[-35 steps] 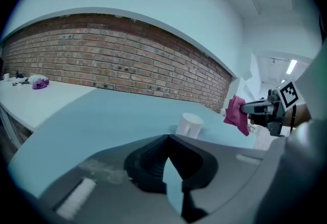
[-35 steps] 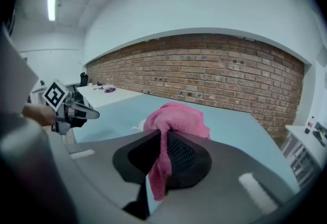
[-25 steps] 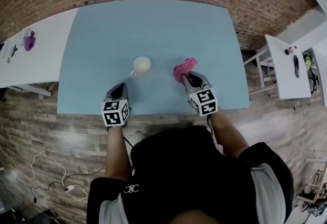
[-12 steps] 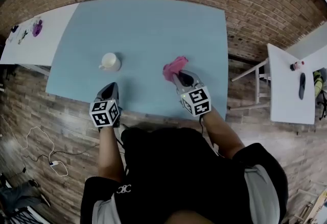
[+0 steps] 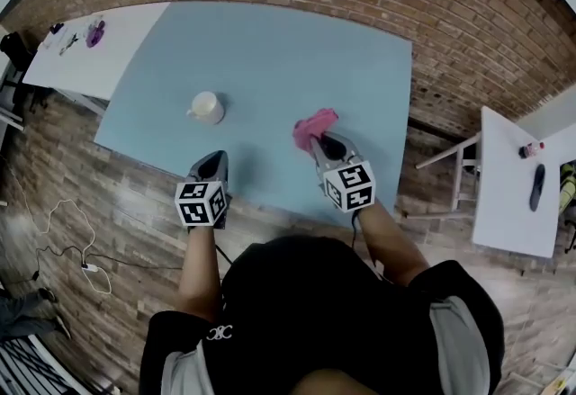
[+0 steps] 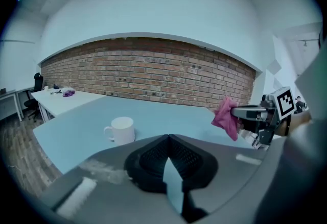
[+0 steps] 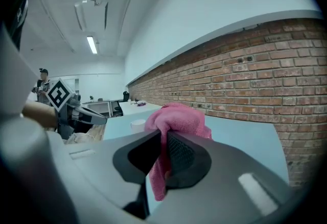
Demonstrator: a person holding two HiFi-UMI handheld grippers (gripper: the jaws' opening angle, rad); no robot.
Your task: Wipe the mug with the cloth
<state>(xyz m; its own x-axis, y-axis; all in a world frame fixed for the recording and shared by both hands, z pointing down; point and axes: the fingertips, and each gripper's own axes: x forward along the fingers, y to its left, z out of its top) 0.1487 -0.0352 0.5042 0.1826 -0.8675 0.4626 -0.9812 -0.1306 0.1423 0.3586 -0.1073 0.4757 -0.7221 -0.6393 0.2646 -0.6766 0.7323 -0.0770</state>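
— On the pale blue desk (image 5: 297, 42), where is the mug (image 5: 208, 107)?

— It stands upright toward the near left part, alone, with its handle turned away from the cloth (image 5: 312, 126).

— And the two tools?

— The left gripper (image 5: 214, 159) hovers on the person's side of the mug, near it but not touching. Its fingers are pressed together with nothing between them. The right gripper (image 5: 317, 139) is off to the mug's right, well apart from it. Its fingers pinch the pink cloth, which bunches above them while a tail hangs below.

— How would you expect the mug to behave?

— It is a short, round, cream-white cylinder with a loop handle, and it looks like glazed ceramic. I'd judge it stiff, smooth, fairly slippery and breakable. It probably has some weight, but a sideways rub could still push it across that smooth desk top.

— So where should it be held?

— Steady it first. I'd take the wall at the rim, or the handle on the side facing away from the cloth. The left fingers would have to spread to do that.

— And the cloth?

— It is soft, limp and fuzzy like a small towel, and very light. It should fold around the curved wall easily. Only the bunch above the fingers is free to rub with.
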